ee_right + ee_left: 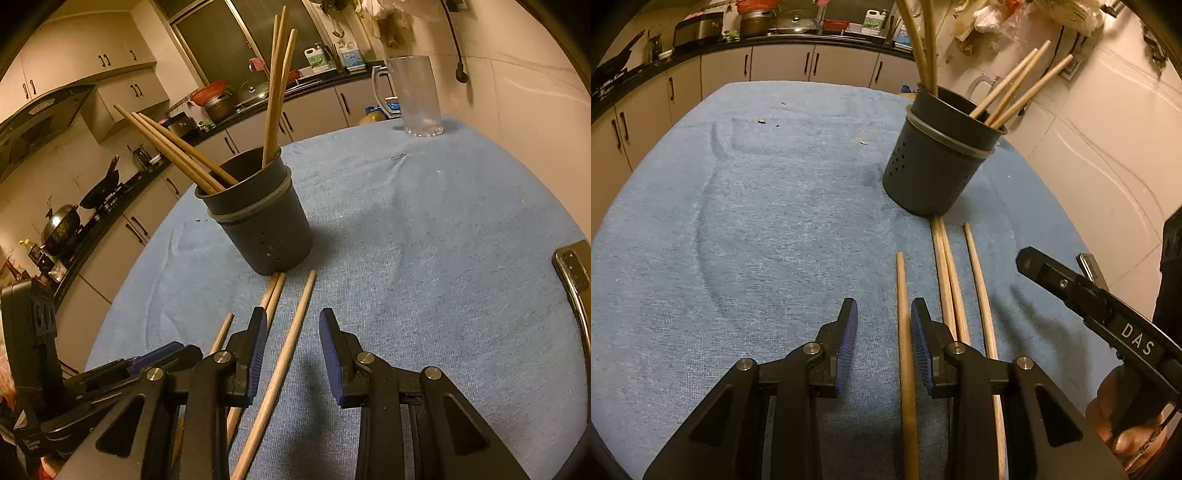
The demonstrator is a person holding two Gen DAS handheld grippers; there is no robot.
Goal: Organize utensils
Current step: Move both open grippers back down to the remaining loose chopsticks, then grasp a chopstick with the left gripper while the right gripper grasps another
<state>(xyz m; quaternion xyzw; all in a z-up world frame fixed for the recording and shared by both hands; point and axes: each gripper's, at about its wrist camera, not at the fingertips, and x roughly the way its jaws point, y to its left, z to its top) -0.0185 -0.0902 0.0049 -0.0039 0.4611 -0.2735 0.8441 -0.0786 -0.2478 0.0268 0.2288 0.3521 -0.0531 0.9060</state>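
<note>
A dark perforated utensil holder (931, 162) stands on the blue cloth with several wooden chopsticks in it; it also shows in the right wrist view (262, 225). Several loose chopsticks lie on the cloth in front of it. My left gripper (884, 314) is open, low over the cloth, with one chopstick (903, 314) lying between its fingers. My right gripper (293, 325) is open, with another chopstick (291, 336) lying between its fingers. The right gripper also shows at the right edge of the left wrist view (1108, 306).
A pair of chopsticks (947, 273) and a single one (979, 280) lie side by side right of my left gripper. A clear glass mug (417, 96) stands at the table's far right corner. A phone (572, 269) lies at the right edge. Kitchen counters lie beyond.
</note>
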